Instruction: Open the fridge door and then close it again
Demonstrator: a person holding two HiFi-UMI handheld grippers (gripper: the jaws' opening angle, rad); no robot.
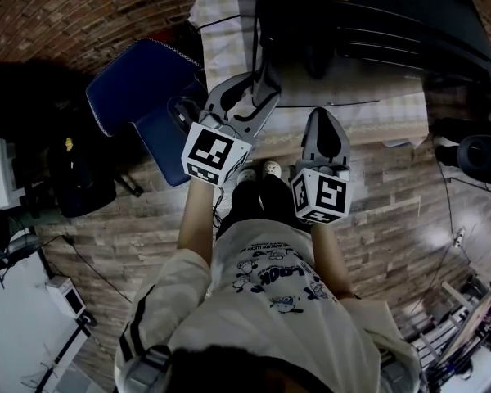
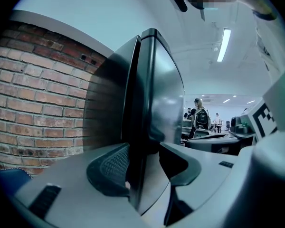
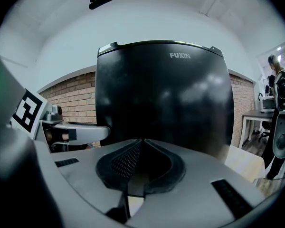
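Left gripper (image 2: 145,148), jaws wide apart and astride the upright free edge of the fridge door (image 2: 161,89) dead ahead at 12 o'clock, no firm clamp evident, is nearer; right gripper (image 3: 142,144), jaws together and empty, faces the door front.

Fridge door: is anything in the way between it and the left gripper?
No, nothing visible is in the way. The edge of the fridge door stands right between the fingers of the left gripper. A dark gap shows beside the right-hand finger, so they do not look clamped on it yet.
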